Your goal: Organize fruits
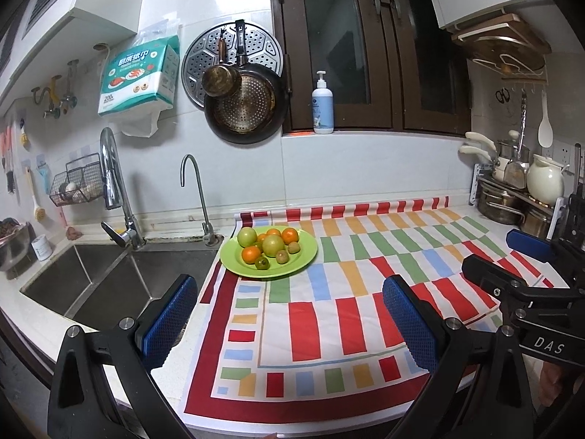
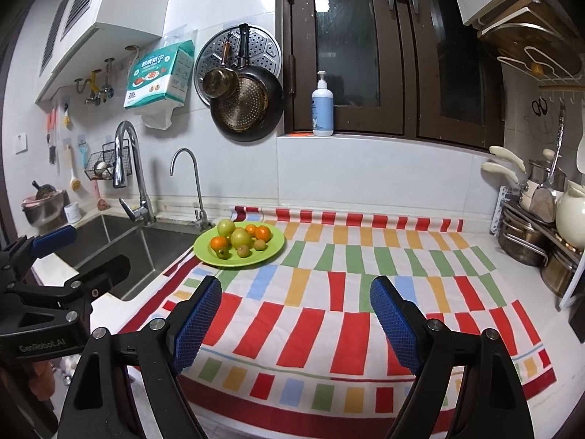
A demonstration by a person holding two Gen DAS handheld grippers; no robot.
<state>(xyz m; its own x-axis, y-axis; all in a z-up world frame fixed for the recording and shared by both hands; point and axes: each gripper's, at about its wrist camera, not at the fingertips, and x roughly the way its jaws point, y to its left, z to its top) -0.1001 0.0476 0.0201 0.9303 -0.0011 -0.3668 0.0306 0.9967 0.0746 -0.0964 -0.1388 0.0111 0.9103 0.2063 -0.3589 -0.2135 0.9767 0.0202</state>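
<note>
Both grippers are nearest to the camera: the left gripper and the right gripper hover above the striped cloth, and the jaws of each stand wide open with nothing between the blue pads. This cloth, with red, green, orange and blue bars, covers most of the white surface. On its left side is a steel sink with two taps. At the far left corner of the cloth, just beside the sink, lies a green plate. It carries the fruits: two large green ones, some oranges and a few small brown-green ones, all close together. A pump bottle stands on the window ledge behind.
</note>
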